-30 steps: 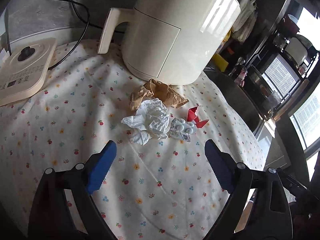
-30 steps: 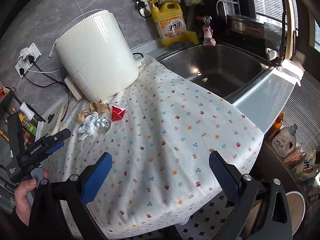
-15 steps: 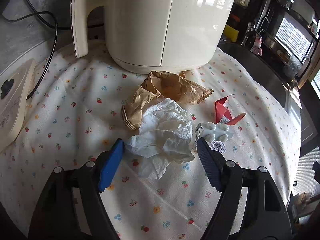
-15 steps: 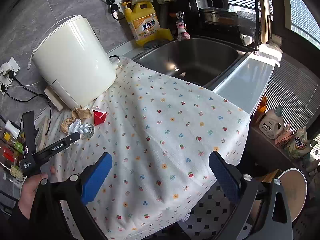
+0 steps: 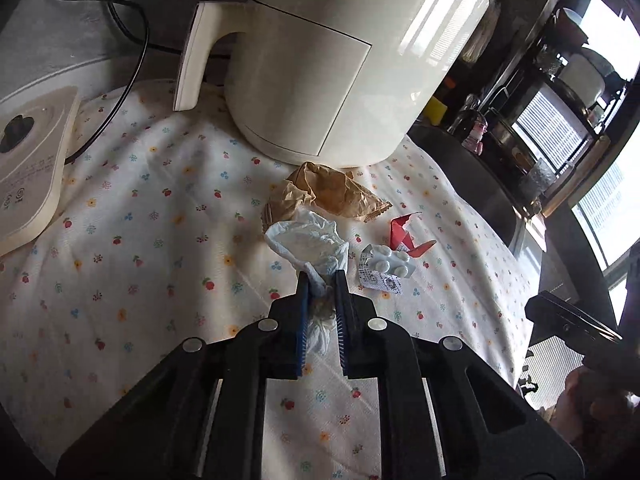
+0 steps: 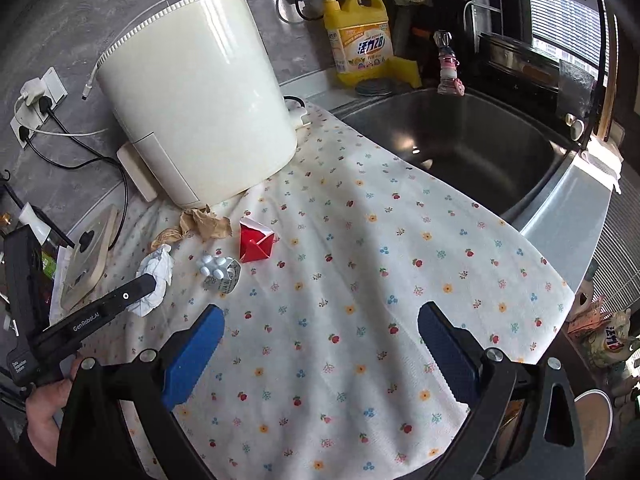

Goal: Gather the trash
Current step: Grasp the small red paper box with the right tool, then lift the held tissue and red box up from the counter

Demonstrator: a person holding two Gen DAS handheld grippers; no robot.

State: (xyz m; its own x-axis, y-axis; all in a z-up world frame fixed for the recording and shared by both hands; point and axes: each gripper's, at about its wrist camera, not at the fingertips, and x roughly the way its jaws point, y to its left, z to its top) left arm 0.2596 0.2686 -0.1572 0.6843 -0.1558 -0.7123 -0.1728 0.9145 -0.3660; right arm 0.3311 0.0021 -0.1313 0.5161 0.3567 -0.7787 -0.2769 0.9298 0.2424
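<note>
My left gripper (image 5: 321,280) is shut on a crumpled white tissue (image 5: 310,246), which also shows in the right wrist view (image 6: 154,276) on the flowered cloth. Behind it lies a crumpled brown paper bag (image 5: 332,194) (image 6: 200,224). To its right lie a white pill blister pack (image 5: 386,266) (image 6: 218,268) and a torn red wrapper (image 5: 404,234) (image 6: 256,242). My right gripper (image 6: 320,344) is open and empty, above the cloth nearer the counter's front. The left gripper (image 6: 120,300) appears at the left of the right wrist view.
A cream air fryer (image 5: 340,60) (image 6: 192,104) stands just behind the trash. A flat cream appliance (image 5: 28,160) lies at the left with cables. A steel sink (image 6: 460,144) lies to the right, with a yellow detergent bottle (image 6: 358,36) behind it.
My left gripper has closed on the white tissue, which was between its open fingers half a second ago. The right gripper has moved closer over the cloth, still open.
</note>
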